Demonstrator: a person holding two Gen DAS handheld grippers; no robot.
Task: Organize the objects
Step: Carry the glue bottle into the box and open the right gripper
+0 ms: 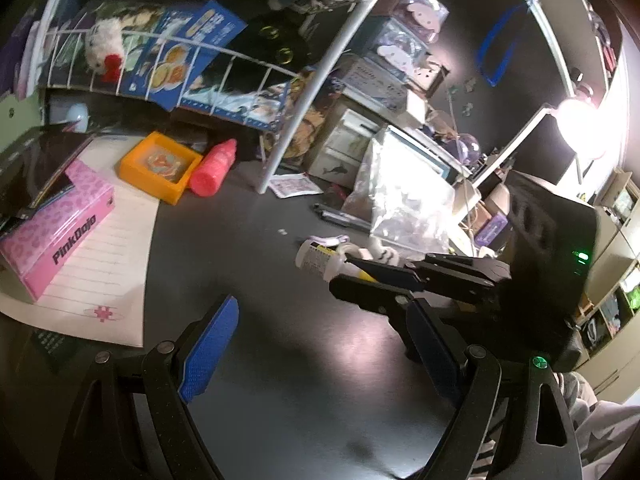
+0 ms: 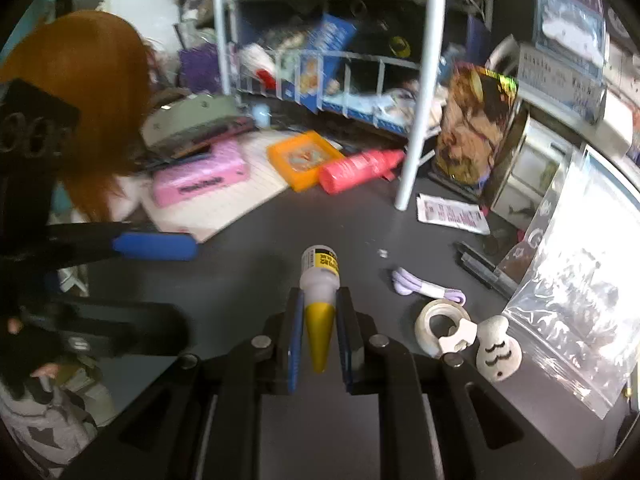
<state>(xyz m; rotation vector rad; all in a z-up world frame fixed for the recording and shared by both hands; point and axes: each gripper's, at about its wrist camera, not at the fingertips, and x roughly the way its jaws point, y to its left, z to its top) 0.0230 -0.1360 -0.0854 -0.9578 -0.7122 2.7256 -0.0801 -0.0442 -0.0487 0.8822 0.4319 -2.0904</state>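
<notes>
The right gripper (image 2: 318,344) has its jaws clamped narrow on a small glue bottle (image 2: 320,280), the blue pads pressing the yellow cone cap from both sides while the white body with its yellow-and-black label sticks out forward past the fingertips; in the left wrist view the same bottle (image 1: 320,258) appears held just above the dark worktop (image 1: 260,248). The left gripper (image 1: 316,344) stands with its jaws wide, nothing between the blue pads, only bare worktop below them. Just beside the right gripper lie a roll of clear tape (image 2: 440,326) and a small white figurine with drawn lashes (image 2: 498,354), touching the edge of a clear zip bag (image 2: 576,304). A little further out lies a lilac cord bundle (image 2: 424,286), and beyond it some dark pens (image 2: 484,268). Toward the far side of the worktop, near a white shelf post (image 2: 420,92), a pink bottle (image 2: 360,166) lies on its side touching an orange tray (image 2: 304,158). Beside these a pink box (image 1: 60,236) rests on a lined notepad (image 1: 108,264) near the worktop's left edge.
</notes>
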